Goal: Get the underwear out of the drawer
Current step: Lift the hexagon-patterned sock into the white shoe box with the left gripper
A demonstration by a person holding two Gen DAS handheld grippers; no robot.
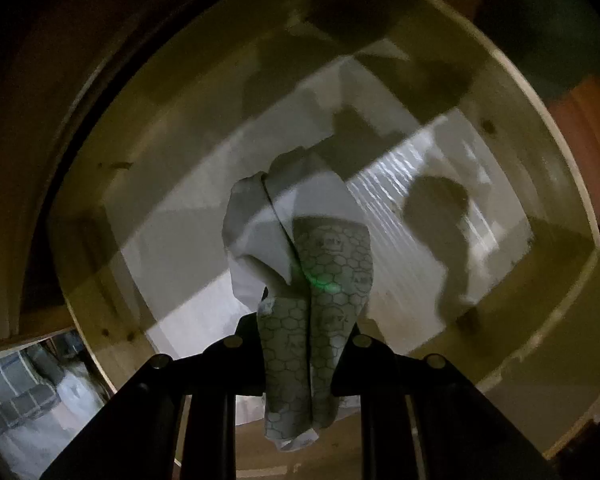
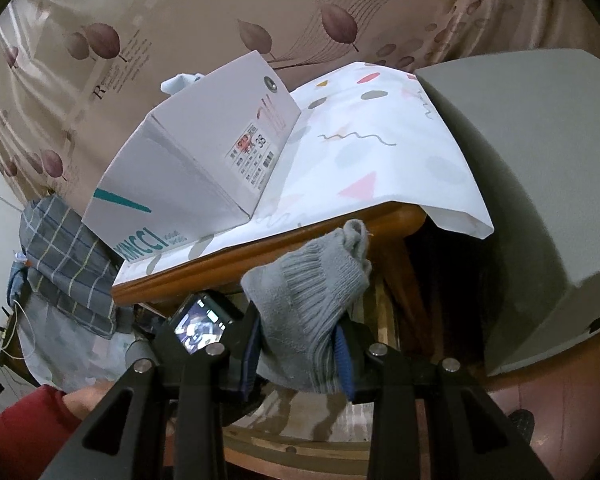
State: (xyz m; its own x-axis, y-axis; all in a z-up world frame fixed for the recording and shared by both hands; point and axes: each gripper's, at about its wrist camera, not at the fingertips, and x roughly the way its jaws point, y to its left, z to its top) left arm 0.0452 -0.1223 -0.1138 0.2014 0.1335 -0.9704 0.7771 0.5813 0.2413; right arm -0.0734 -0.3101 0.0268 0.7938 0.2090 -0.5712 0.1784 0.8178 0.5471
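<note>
1. The drawer (image 1: 512, 92) is dim and yellowish, crossed by hard shadows.
2. Its pale liner (image 1: 400, 184) glares, slightly blurred.
3. The tablecloth (image 2: 380, 160) is evenly lit, sharp.
4. Edges bend, corners black.

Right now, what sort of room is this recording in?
Probably a bedroom or other lived-in home room: an open wooden drawer, leaf-print curtains, and a shoebox on a cloth-covered wooden table.

drawer (image 1: 148, 128) walls all round, open overhead
</note>
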